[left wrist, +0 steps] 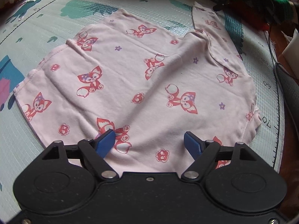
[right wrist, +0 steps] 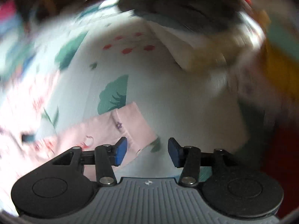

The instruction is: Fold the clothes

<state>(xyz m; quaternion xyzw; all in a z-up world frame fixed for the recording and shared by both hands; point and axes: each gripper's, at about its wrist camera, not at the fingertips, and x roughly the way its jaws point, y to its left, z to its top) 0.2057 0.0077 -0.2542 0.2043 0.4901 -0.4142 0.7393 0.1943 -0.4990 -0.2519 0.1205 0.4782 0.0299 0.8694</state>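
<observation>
A pink shirt printed with red foxes and flowers lies spread on the patterned play mat. One sleeve stretches to the far right. My left gripper is open and empty, its blue pads just above the shirt's near edge. In the blurred right wrist view, my right gripper is open and empty, with the sleeve's cuff under and beside its left pad. The right gripper also shows in the left wrist view at the far right, above the sleeve end.
A pile of folded light clothes lies on the mat's far side, with dark grey cloth above it. The mat's ruler-marked edge runs along the right, with a dark object beyond it.
</observation>
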